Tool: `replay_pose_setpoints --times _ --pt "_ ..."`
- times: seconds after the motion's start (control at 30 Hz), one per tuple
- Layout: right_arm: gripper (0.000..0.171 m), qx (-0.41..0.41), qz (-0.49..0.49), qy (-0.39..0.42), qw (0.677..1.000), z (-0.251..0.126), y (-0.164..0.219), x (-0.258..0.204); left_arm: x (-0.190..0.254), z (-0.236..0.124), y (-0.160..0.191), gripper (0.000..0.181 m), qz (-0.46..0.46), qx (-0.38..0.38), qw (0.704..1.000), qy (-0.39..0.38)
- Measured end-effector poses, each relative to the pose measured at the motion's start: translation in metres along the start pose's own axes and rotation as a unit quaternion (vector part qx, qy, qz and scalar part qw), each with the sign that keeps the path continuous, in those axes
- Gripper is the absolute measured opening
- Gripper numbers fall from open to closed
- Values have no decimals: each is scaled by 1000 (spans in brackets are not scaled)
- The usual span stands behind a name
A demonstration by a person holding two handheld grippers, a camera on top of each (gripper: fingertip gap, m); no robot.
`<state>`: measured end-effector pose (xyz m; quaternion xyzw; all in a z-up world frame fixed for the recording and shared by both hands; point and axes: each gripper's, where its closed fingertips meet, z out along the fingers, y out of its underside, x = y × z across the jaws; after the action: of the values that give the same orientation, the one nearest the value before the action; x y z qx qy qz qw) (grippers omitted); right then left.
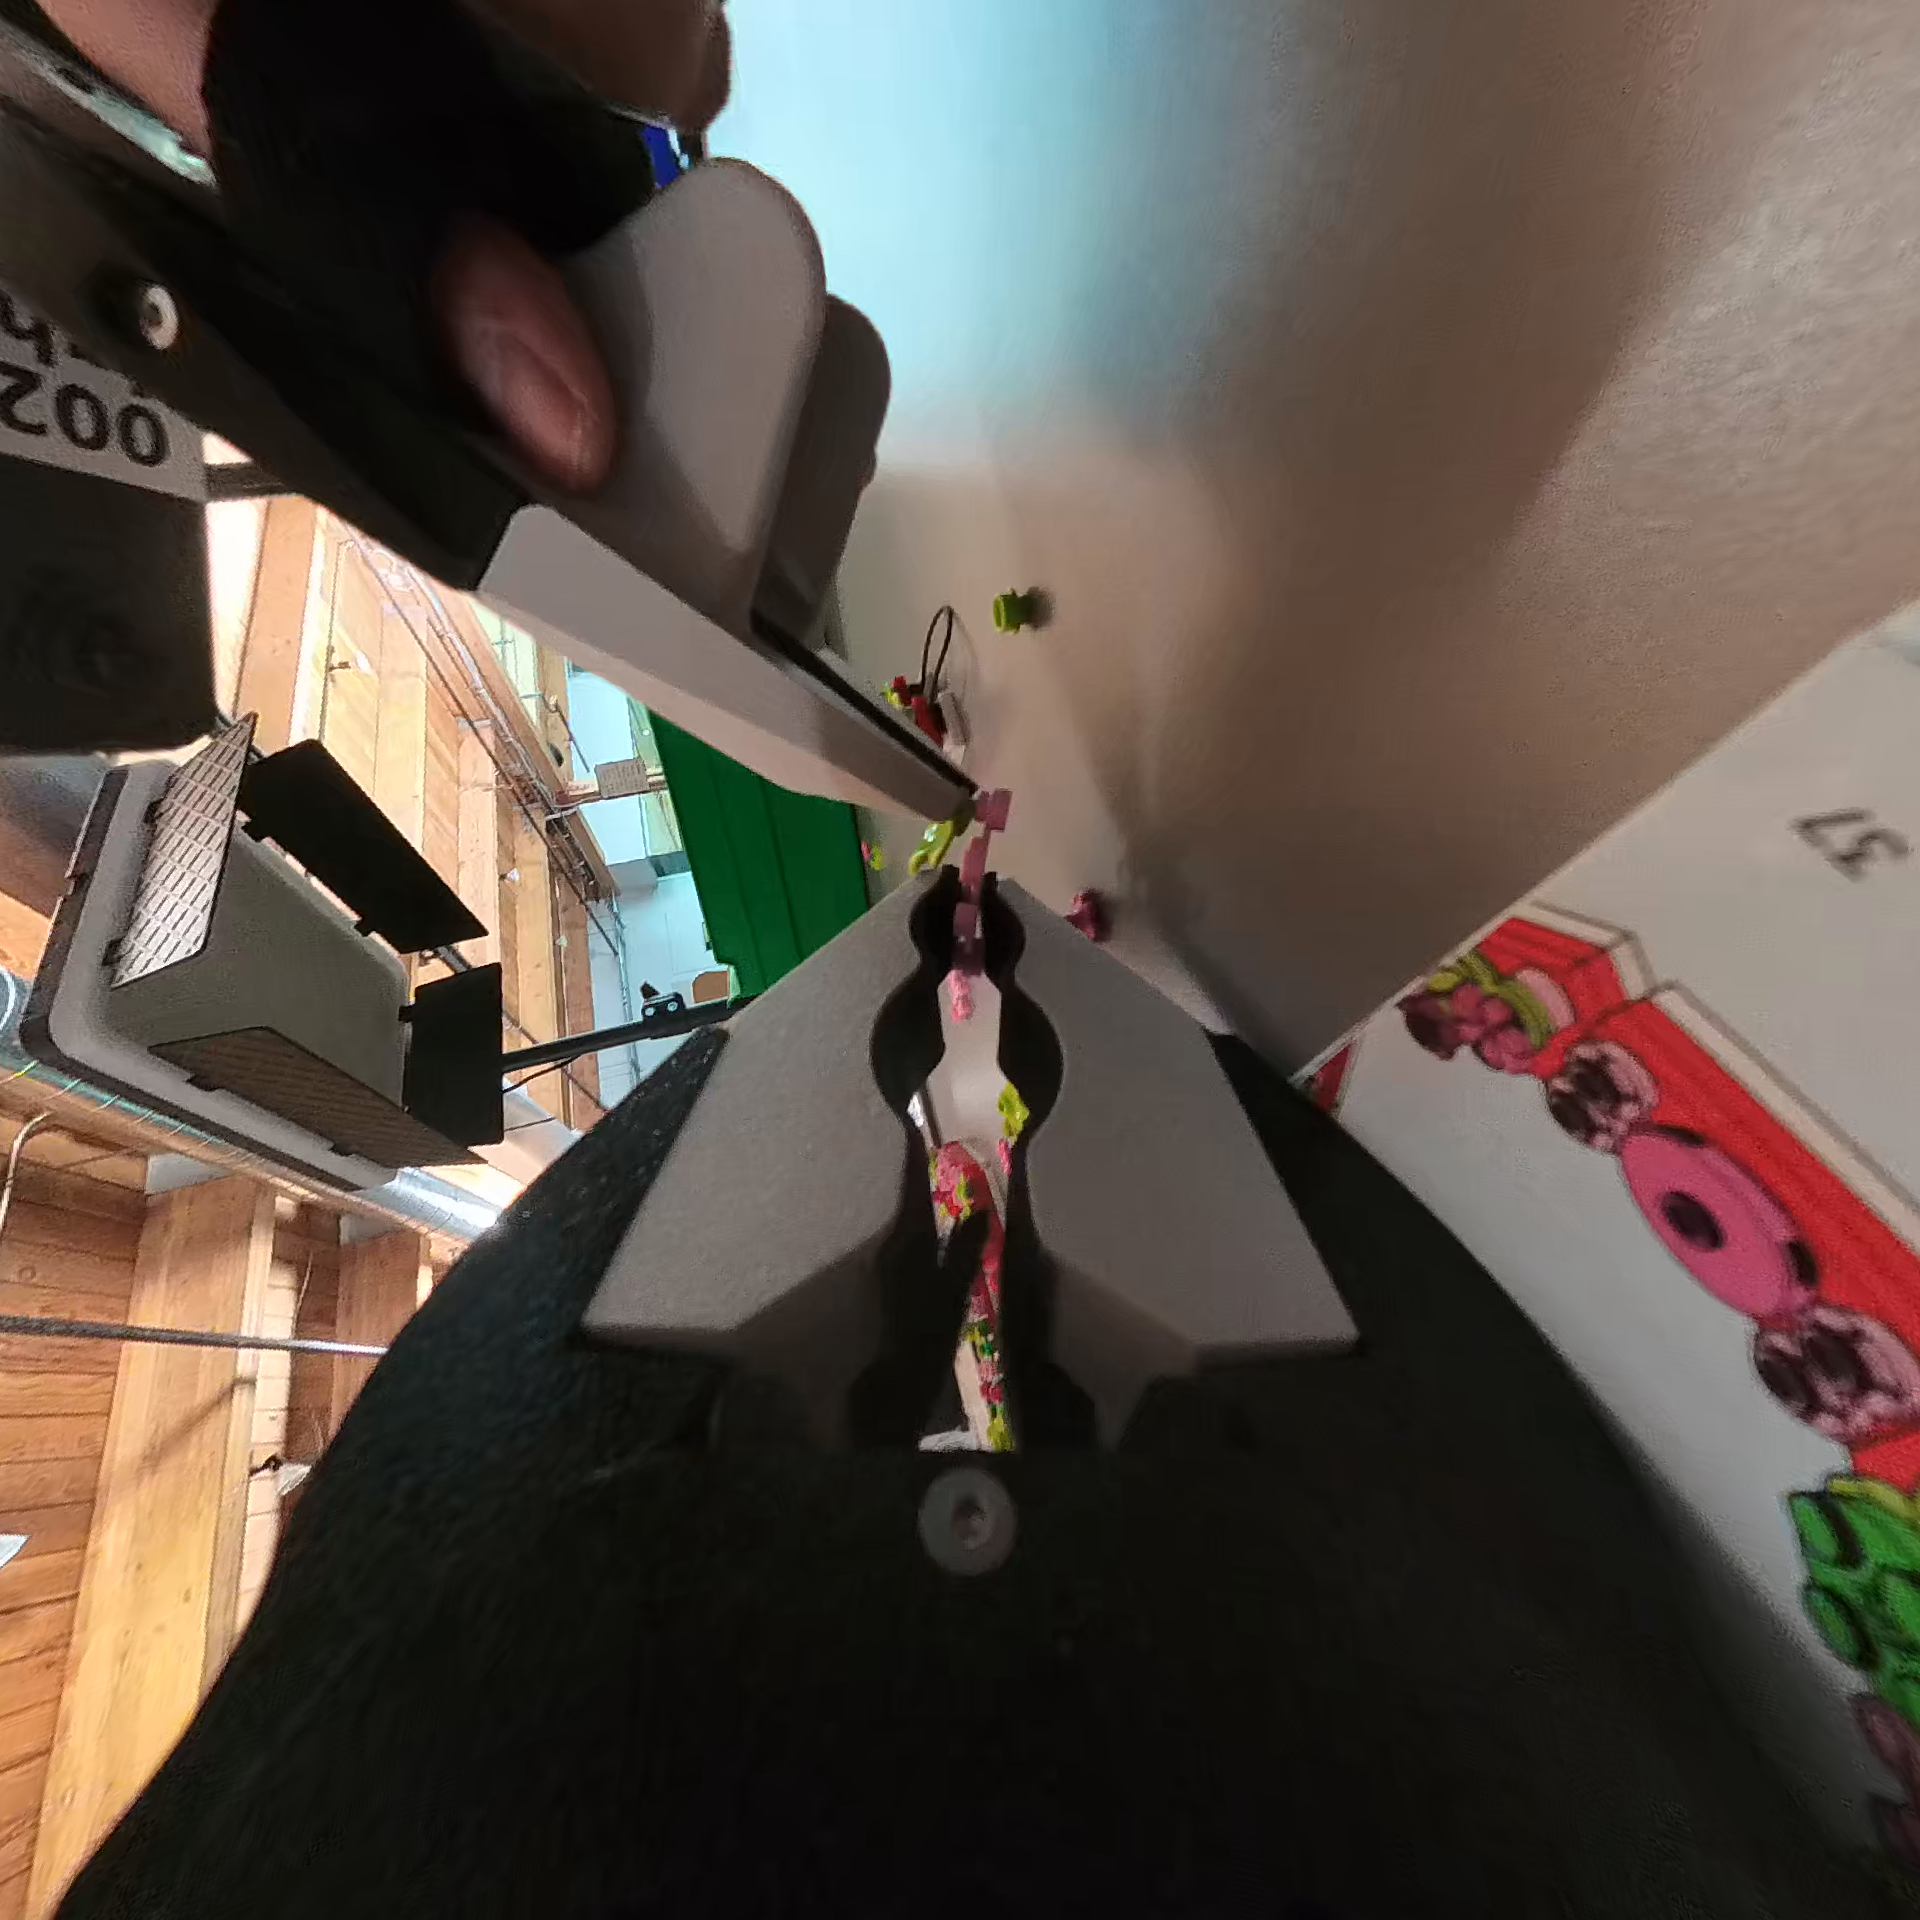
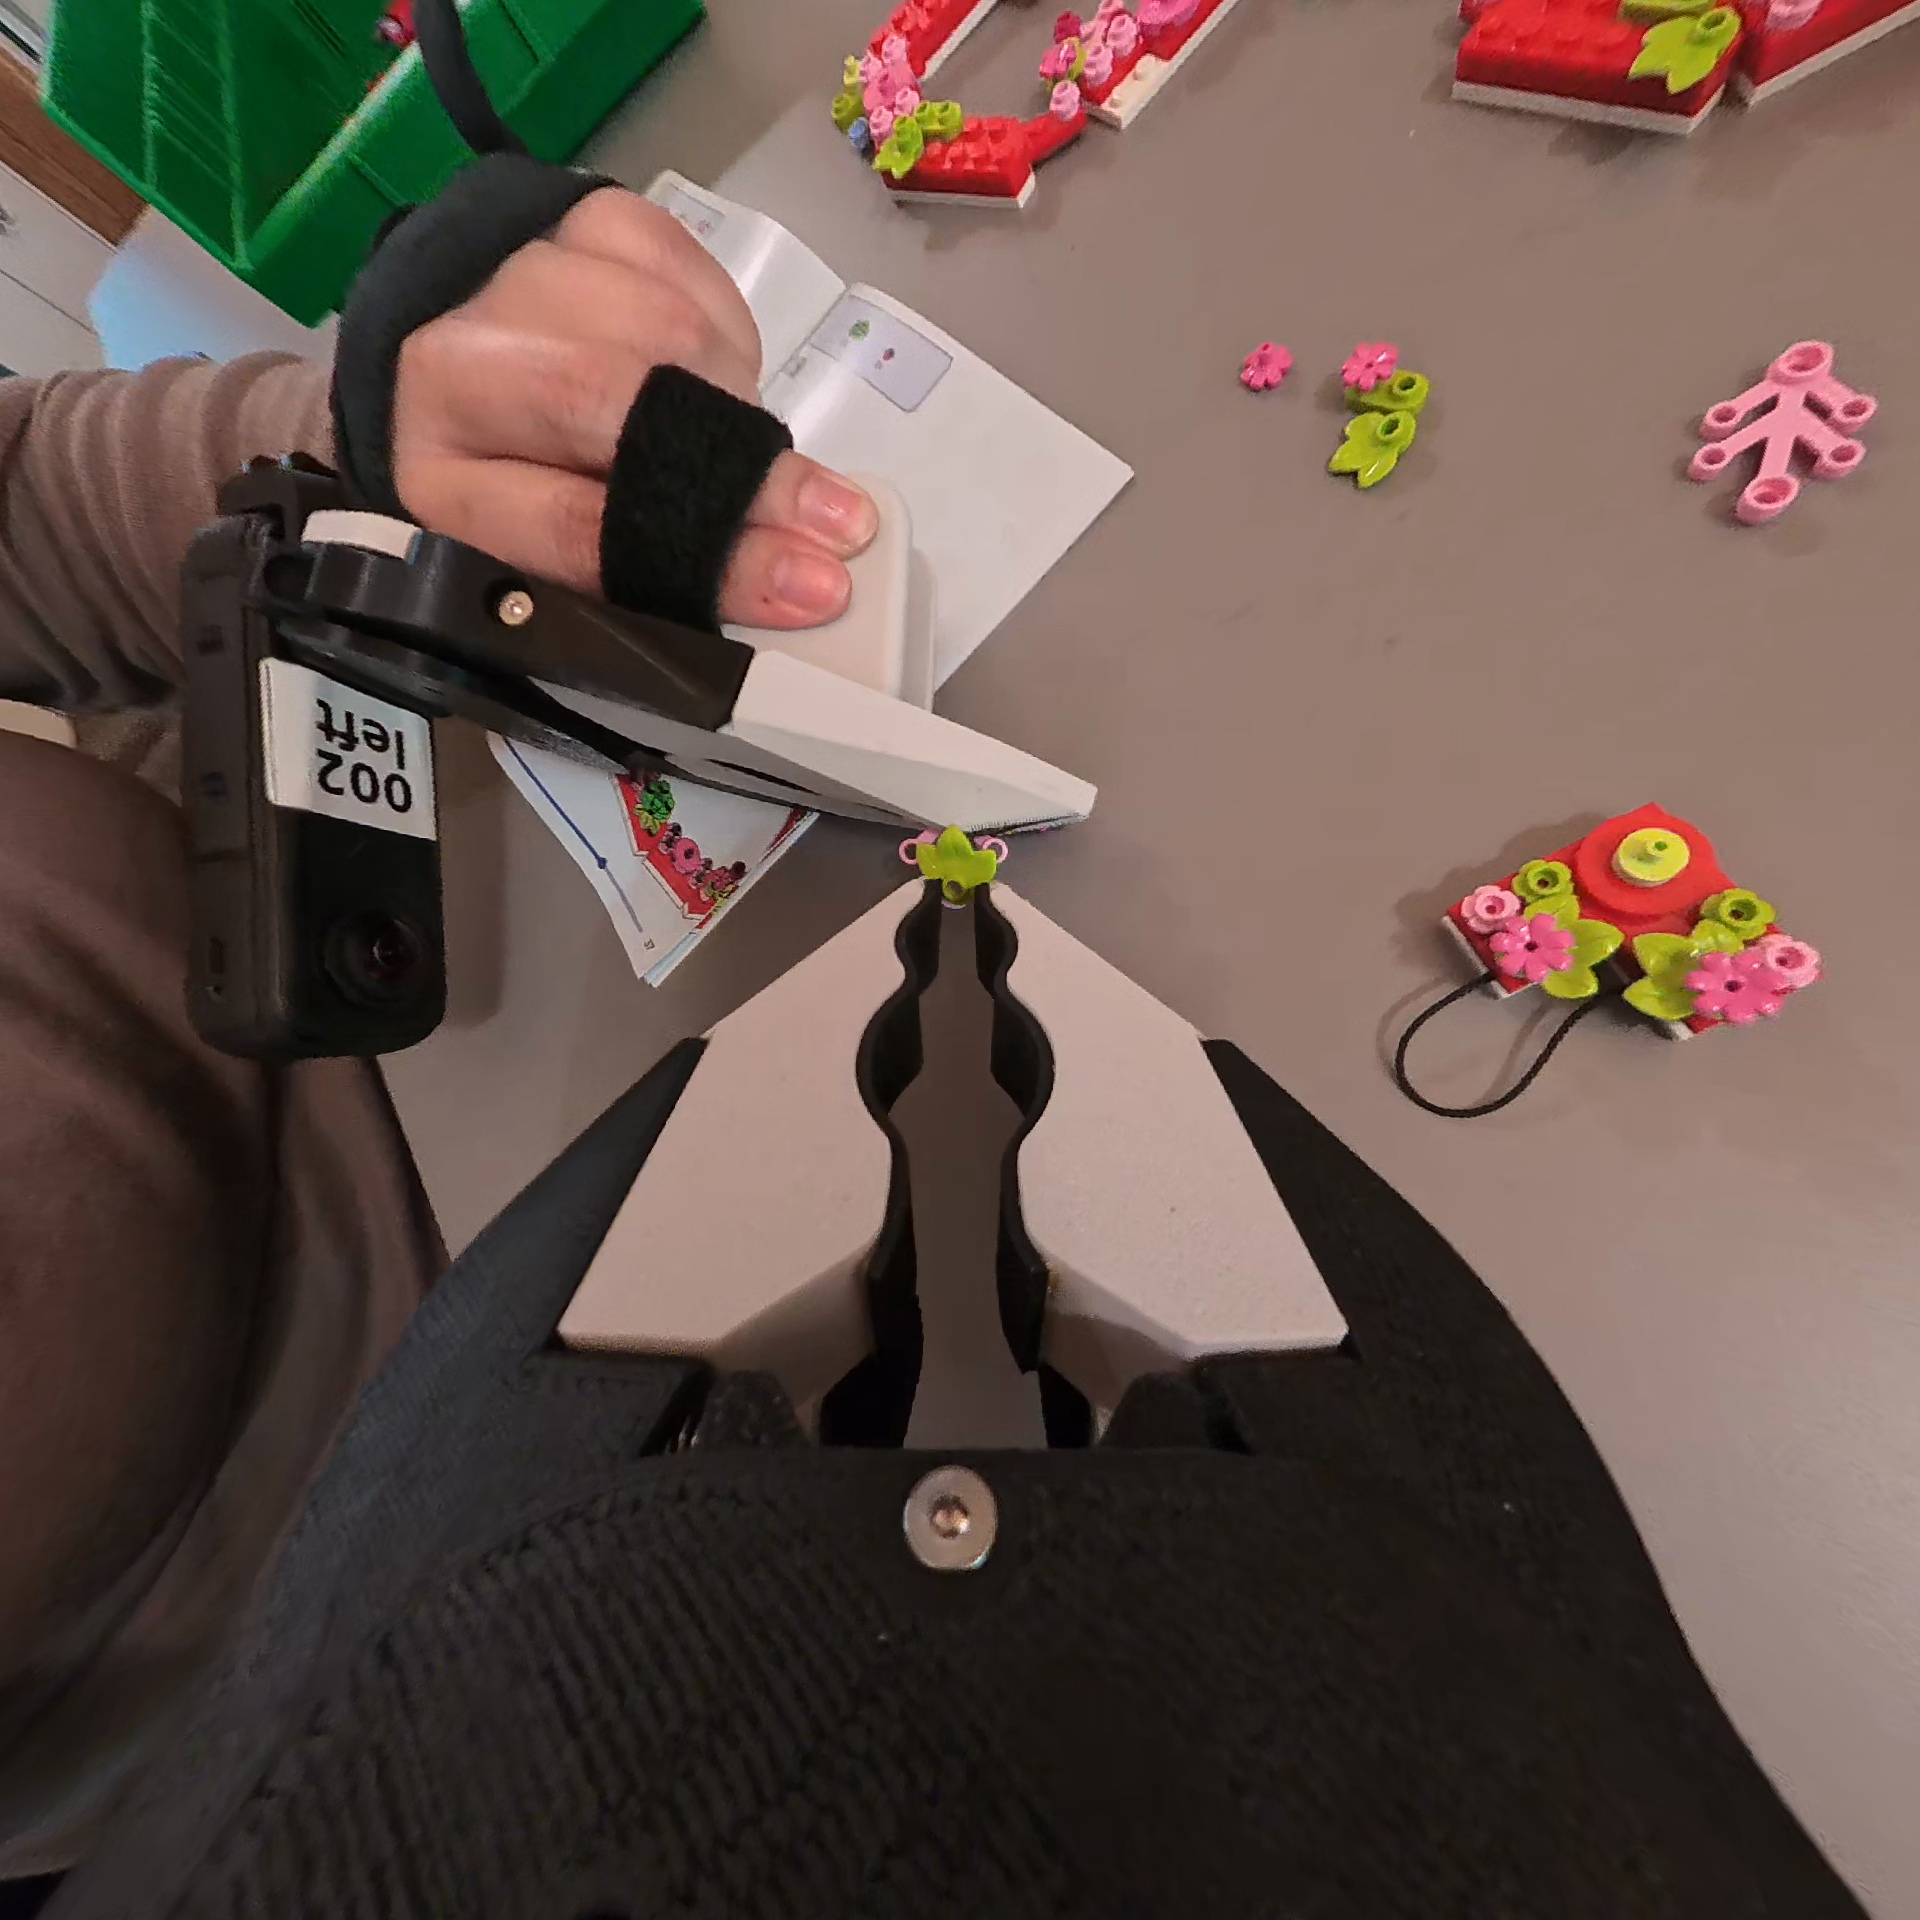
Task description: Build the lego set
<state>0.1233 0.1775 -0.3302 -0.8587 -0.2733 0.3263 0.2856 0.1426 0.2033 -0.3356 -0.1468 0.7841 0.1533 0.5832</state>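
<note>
My left gripper [image 1: 966,894] is shut on a pink branch piece [image 1: 979,883], which sticks out past its tips. My right gripper [image 2: 954,902] is shut on a lime green leaf [image 2: 954,857]. The two grippers meet tip to tip above the grey table [image 2: 1351,675], with the leaf pressed against the pink piece. In the left wrist view the right gripper [image 1: 951,800] comes in from the upper left with the leaf [image 1: 938,844]. In the right wrist view the left gripper [image 2: 1039,821] comes in from the left, and only the pink piece's ends [image 2: 914,850] show.
A second pink branch piece [image 2: 1782,431], two magenta flowers [image 2: 1265,366], lime leaves [image 2: 1377,426] and a small red build with flowers and a black cord [image 2: 1631,925] lie to the right. Larger red builds [image 2: 966,125] sit at the back. An open instruction booklet [image 2: 935,447] and a green bin [image 2: 343,114] are on the left. Both grippers' tips are close together, under 4 cm apart.
</note>
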Motion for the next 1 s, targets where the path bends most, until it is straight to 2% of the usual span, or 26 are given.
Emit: replay_pose_setpoints --times 0.23,0.4,1.0 --pt "3 47 69 -95 992 -2 -1 -8 3 0 -4 2 -5 15 1000 15" --pt "3 62 106 -133 983 -2 1 -7 5 1 -4 1 -12 18 999 26" --pt "3 20 85 -126 988 2 10 -3 6 1 -8 1 -2 33 999 36"
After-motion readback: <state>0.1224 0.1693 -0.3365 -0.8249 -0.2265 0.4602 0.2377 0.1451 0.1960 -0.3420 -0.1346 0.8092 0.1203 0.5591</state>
